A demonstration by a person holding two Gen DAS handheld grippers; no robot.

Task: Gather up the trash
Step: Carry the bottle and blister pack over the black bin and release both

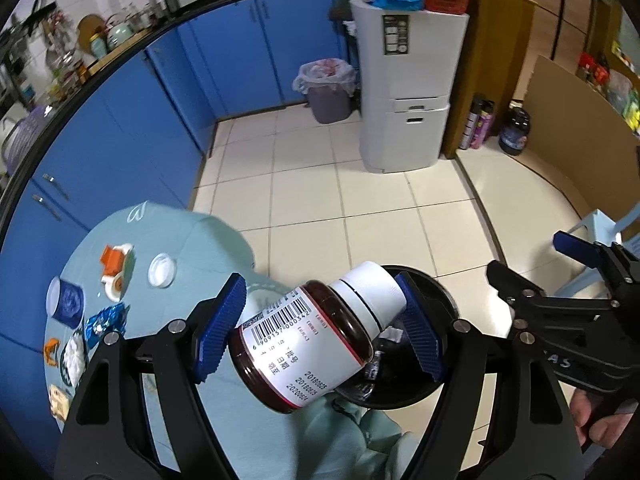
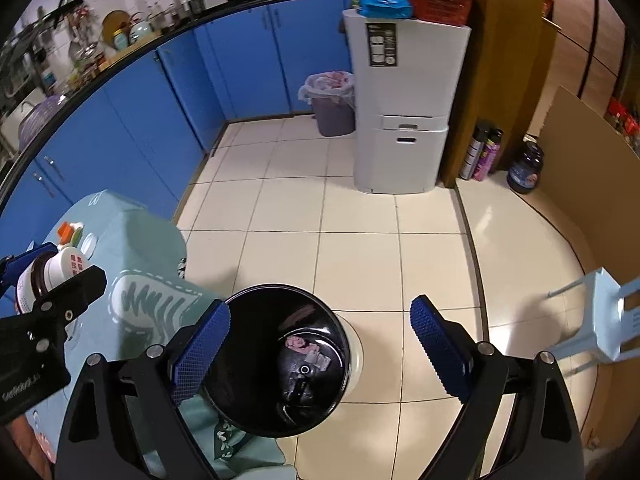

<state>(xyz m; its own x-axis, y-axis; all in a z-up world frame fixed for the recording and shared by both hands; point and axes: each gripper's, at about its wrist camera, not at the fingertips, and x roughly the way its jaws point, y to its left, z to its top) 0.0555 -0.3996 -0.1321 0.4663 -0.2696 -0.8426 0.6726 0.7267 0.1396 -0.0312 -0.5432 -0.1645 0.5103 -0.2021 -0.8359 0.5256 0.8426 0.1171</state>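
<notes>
My left gripper [image 1: 320,328] is shut on a brown pill bottle [image 1: 312,340] with a white cap and a barcode label, held tilted at the rim of a black trash bin [image 1: 440,304]. The bottle also shows in the right wrist view [image 2: 44,276]. My right gripper [image 2: 320,348] is open and empty above the black bin [image 2: 256,344], which holds some scraps. On the teal-clothed table [image 1: 192,248] lie a white lid [image 1: 161,270], an orange-and-white piece [image 1: 116,268], a blue cup [image 1: 66,300], a blue foil wrapper [image 1: 105,322] and other bits.
Blue kitchen cabinets [image 2: 132,120] run along the left. A lined purple waste bin [image 2: 332,104] and a white cabinet [image 2: 404,120] stand at the back. Spray cans [image 2: 482,154], a dark jar [image 2: 526,168], cardboard [image 2: 580,168] and a light blue stool [image 2: 600,320] are to the right.
</notes>
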